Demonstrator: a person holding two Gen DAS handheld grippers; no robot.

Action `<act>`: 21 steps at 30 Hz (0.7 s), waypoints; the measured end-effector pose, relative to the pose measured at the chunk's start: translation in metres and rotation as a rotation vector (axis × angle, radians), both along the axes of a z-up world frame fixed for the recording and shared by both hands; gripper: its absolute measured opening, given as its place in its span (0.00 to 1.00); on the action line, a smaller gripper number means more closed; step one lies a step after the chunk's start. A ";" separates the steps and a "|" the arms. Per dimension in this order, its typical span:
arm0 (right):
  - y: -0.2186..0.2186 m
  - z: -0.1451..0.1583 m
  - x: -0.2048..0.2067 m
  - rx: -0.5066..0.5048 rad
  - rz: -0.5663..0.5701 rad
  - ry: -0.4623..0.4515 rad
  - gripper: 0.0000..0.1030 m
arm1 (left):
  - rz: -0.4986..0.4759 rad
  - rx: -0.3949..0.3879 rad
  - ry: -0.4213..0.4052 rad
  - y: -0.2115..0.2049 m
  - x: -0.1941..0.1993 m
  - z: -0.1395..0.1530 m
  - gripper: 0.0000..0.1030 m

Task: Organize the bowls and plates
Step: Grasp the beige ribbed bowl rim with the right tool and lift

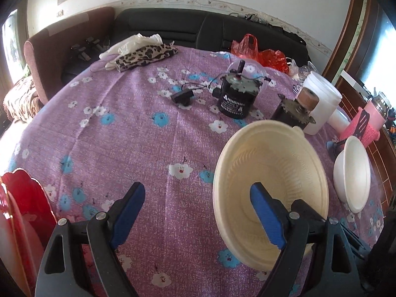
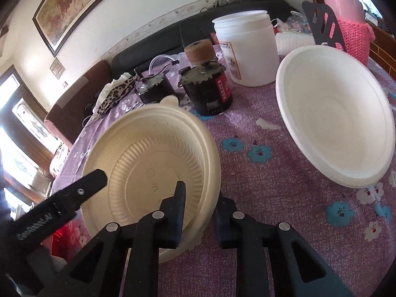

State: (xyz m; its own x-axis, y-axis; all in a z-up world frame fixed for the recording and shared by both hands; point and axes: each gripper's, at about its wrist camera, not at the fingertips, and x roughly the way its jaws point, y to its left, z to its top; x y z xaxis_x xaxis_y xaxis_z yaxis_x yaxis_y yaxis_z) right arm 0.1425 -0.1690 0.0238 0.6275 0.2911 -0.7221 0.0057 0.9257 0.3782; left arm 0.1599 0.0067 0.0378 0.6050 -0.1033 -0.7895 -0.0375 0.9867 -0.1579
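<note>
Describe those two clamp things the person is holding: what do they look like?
Both are black plastic tools with two long jaws, hollow triangular cut-outs and round silver pivot pins. The left gripper has bright blue pads inside its jaws; the right gripper has darker blue ones. White lettering runs along the left one's side. No cables or sleeves show.

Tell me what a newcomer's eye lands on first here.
First, the cream bowl, tilted above the purple flowered tablecloth, its near rim pinched by the right gripper. To its right sits a white bowl. The left gripper is open, one finger in front of the cream bowl.
</note>
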 end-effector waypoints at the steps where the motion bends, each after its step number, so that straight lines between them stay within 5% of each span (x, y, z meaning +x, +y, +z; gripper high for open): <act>1: 0.001 0.000 0.000 -0.006 0.005 0.007 0.21 | -0.001 -0.014 0.005 0.002 0.000 -0.002 0.83; 5: 0.004 -0.003 -0.002 0.017 0.033 0.034 0.21 | -0.003 -0.052 -0.006 0.008 0.000 -0.003 0.81; 8: 0.006 -0.002 -0.004 0.017 0.046 0.038 0.21 | -0.017 -0.056 -0.014 0.007 0.001 -0.003 0.64; 10: 0.010 -0.001 -0.005 0.018 0.059 0.035 0.21 | -0.031 -0.057 0.002 0.006 0.003 -0.007 0.30; 12: 0.012 -0.001 -0.006 0.027 0.067 0.034 0.21 | -0.056 -0.072 0.033 0.005 0.006 -0.012 0.11; 21: 0.010 0.019 -0.021 0.027 0.035 0.002 0.21 | -0.075 -0.051 -0.053 -0.004 -0.026 0.020 0.10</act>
